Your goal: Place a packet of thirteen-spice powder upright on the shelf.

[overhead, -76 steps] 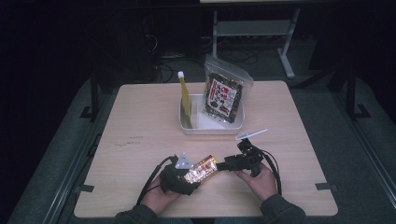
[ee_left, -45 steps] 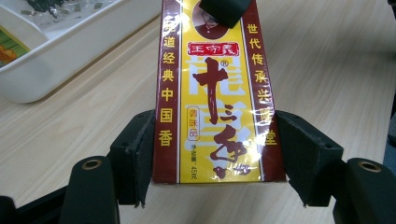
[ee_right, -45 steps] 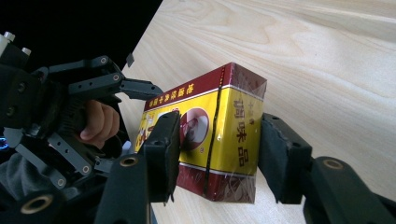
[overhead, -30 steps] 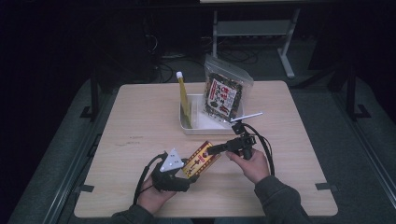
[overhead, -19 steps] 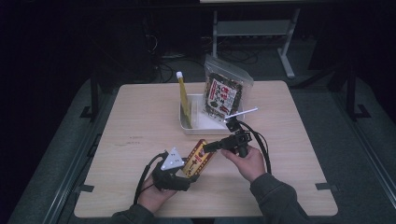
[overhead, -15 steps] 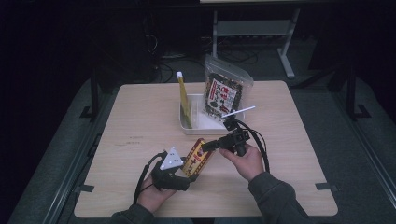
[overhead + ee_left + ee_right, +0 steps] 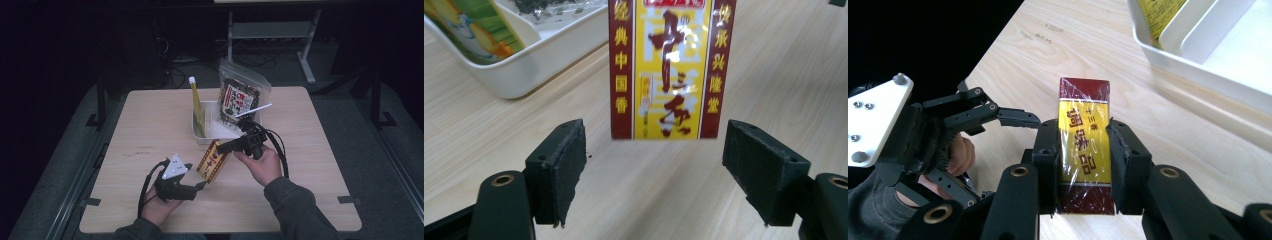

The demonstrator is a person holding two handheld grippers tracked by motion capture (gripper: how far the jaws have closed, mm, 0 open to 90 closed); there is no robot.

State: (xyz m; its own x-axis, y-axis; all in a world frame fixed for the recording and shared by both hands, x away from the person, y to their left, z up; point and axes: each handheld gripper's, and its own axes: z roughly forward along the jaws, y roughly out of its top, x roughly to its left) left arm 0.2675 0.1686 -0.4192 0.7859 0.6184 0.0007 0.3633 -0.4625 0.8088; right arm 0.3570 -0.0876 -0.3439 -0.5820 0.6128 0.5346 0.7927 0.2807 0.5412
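Lifted off the table since a moment ago, the red-and-yellow packet point(image 7: 214, 161) now hangs pinched in the right gripper point(image 7: 1083, 165), near the white tray point(image 7: 200, 136). Its top edge is cut off in the left gripper view. Beneath it, the left gripper point(image 7: 654, 170) has just been opening and stands spread, clear of the packet.

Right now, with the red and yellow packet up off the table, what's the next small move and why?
Probably carry the packet on toward the white tray. The right gripper is clamped on its sides, and the left gripper has just opened, its pads clear of the packet, so nothing holds it back. The tray has free room beside the upright yellow pouch.
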